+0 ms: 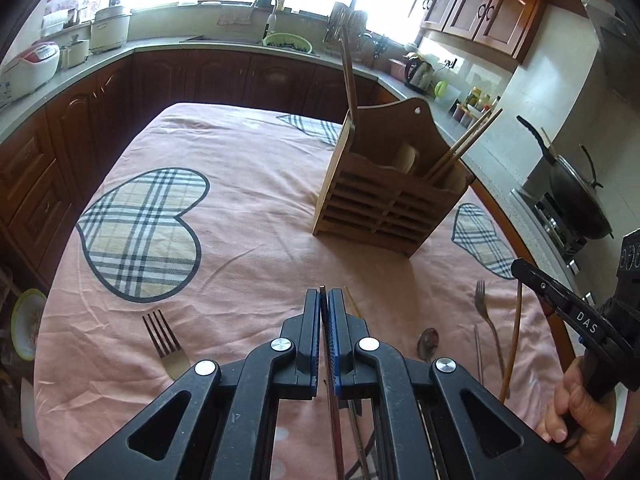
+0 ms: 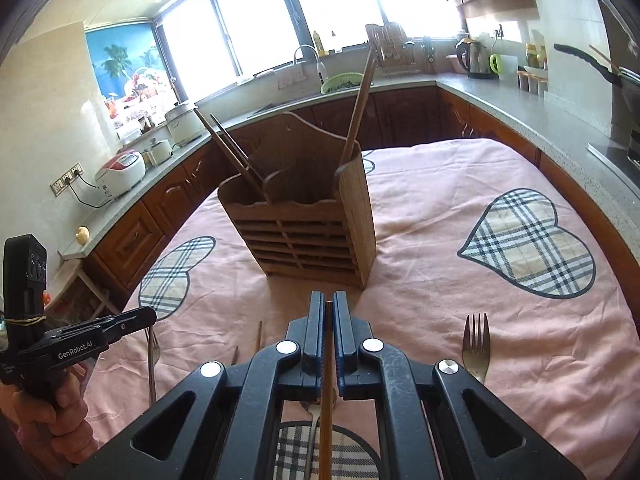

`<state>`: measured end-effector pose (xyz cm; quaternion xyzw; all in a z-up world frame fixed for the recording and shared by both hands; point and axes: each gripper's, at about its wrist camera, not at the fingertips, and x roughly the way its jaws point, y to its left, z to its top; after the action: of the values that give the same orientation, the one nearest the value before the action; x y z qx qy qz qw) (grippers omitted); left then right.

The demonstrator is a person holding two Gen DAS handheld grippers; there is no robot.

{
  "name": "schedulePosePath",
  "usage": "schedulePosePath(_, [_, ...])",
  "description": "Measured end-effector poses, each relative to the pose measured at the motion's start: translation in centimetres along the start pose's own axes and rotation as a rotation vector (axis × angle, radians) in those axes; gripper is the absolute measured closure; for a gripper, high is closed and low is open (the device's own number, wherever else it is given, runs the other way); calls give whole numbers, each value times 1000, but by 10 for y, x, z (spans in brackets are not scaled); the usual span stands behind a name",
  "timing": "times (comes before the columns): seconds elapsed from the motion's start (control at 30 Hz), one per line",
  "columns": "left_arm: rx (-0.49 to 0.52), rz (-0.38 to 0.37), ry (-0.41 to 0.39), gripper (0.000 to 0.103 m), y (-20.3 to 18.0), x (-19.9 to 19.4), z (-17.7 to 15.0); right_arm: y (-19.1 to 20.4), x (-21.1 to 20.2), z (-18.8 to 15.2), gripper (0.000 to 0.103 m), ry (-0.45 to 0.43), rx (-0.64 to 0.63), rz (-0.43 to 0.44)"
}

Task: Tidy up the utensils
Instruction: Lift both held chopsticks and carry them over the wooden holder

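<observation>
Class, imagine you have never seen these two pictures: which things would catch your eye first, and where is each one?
The black gripper jaws fill the bottom of each view, the left gripper and the right gripper each shut on a thin chopstick. Behind them a slatted wooden utensil holder stands mid-table with chopsticks leaning out of it. All around lies the pink tablecloth with plaid hearts, forks scattered near its front edge.

Home kitchen — wooden cabinets (image 1: 476, 12), sink tap (image 1: 267, 2), rice cooker (image 1: 30, 66), kettle (image 2: 474, 58), wok (image 1: 576, 196) on stove — plus pink-clothed table (image 1: 248, 184).
</observation>
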<state>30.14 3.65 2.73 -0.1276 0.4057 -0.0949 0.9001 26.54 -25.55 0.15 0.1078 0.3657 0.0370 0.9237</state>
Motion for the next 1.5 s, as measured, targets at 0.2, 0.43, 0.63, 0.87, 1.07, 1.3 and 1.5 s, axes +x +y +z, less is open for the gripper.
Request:
schedulePosePath(0.2, [5,-15,-82,101,-1,-54,-10,7,-30,7,99,-64,-3,12])
schedulePosePath(0.43, [4,-25,-137,101,0,-90,-18,18,-53,12,99,-122,-12,23])
schedulePosePath(0.63, [2,-31,-179,101,1,-111,-20,26,-71,17,99,-173,-22,28])
schedulePosePath(0.87, [-19,-49,-228,101,8,-124,-19,27,-91,23,99,-235,-14,32])
schedulePosePath(1.07, [-29,-54,-257,101,11,-128,-17,24,-100,29,99,-277,-1,35])
schedulePosePath(1.3, [-39,-66,-284,101,15,-127,-9,21,-102,38,99,-305,11,39])
schedulePosePath(1.5, [-47,-81,-328,101,17,-126,6,17,-103,52,99,-350,26,38])
